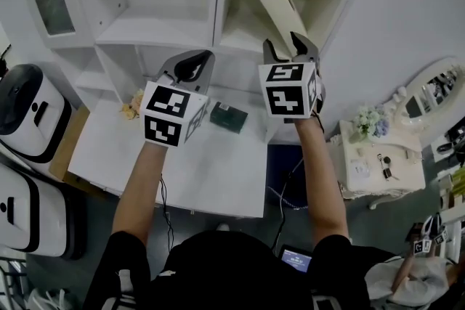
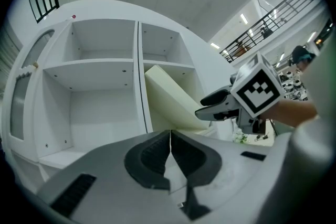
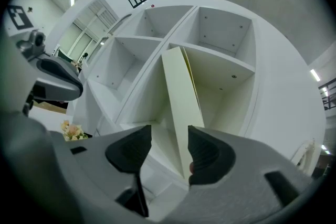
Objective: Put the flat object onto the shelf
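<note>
Flat object (image 3: 181,97) leans tilted inside the shelf (image 3: 226,63), just ahead between the right gripper's (image 3: 168,152) parted jaws, seemingly ungripped, while the left gripper's (image 2: 169,157) jaws are closed and empty; placing looks done, so straightening or withdrawing likely comes next.

The shelf (image 1: 156,29) is smooth and white, painted-looking, with a soft sheen. The board (image 3: 181,97) leaning in the shelf is cream, matt and smooth. In front of the shelf, the left gripper (image 2: 170,152) and right gripper (image 3: 169,152) have matt grey, plastic-looking shells. Their pads (image 3: 207,155) are darker and ribbed.
</note>
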{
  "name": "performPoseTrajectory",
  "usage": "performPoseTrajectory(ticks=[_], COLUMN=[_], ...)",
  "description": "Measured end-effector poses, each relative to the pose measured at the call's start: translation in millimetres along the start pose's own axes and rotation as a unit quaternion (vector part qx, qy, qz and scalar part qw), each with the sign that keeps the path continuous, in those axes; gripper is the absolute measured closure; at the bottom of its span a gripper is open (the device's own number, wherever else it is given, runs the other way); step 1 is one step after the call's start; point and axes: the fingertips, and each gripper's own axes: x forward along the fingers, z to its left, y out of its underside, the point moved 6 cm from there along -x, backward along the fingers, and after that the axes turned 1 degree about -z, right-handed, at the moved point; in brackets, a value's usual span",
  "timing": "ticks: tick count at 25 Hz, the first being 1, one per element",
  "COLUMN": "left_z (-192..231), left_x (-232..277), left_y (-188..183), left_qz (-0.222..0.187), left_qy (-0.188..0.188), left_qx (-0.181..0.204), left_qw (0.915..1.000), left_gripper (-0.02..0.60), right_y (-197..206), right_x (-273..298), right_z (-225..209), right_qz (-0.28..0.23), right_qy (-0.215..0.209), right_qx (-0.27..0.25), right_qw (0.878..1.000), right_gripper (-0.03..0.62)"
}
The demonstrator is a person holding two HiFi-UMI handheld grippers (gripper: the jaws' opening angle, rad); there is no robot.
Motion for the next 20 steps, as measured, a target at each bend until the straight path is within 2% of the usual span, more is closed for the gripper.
performPoseTrajectory(ticks=[5, 17, 20], left_z=[-7, -19, -23], left_x=[-16, -56, -65], left_y=[2, 13, 15], left_qz=[0.001, 0.014, 0.016], left_qy=[0.001, 0.010, 0.014], left_qx=[-0.001, -0.012, -0.015], left_qw=[1.0000, 0.9998, 0.9997], left_gripper=[0.574, 0.574, 0.574], right_y=[4, 18, 20], right_x=[-21, -73, -85], right_z=[9, 31, 36], right_qz=[-0.012, -0.027, -0.024], right_qy=[-0.007, -0.011, -0.013], right_qx=[0.032, 0.089, 0.094], right_qw=[0.999, 0.996, 0.995], right_gripper=[0.451, 0.574, 0.582])
